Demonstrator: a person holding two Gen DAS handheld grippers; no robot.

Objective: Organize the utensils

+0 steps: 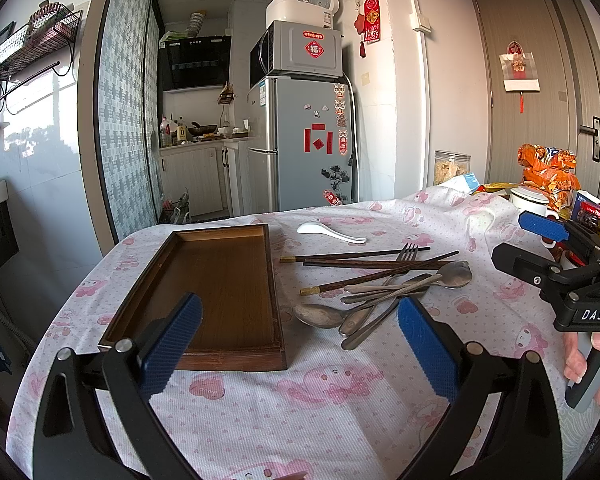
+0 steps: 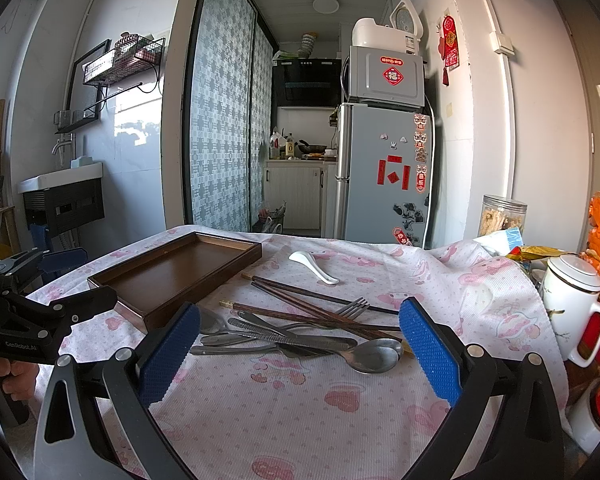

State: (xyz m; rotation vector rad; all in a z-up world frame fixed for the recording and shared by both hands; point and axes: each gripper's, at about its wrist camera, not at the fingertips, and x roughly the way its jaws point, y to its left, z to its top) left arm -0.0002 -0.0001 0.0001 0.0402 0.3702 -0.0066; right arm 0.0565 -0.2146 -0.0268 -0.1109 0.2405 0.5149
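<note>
An empty brown wooden tray (image 1: 220, 280) sits on the pink-patterned tablecloth; it also shows in the right wrist view (image 2: 180, 268). Right of it lies a pile of utensils: dark chopsticks (image 1: 364, 258), a fork (image 1: 406, 254), and metal spoons (image 1: 320, 316). The pile also shows in the right wrist view (image 2: 300, 336). A white ceramic spoon (image 1: 332, 233) lies apart behind the pile. My left gripper (image 1: 300, 344) is open and empty, hovering near the tray's front right corner. My right gripper (image 2: 300, 344) is open and empty, just in front of the pile.
A white lidded mug (image 2: 572, 300), snack packets (image 1: 548, 172) and a clear jar (image 1: 451, 168) crowd the table's right side. The table edge falls off at the left. A fridge (image 1: 308, 140) stands behind the table.
</note>
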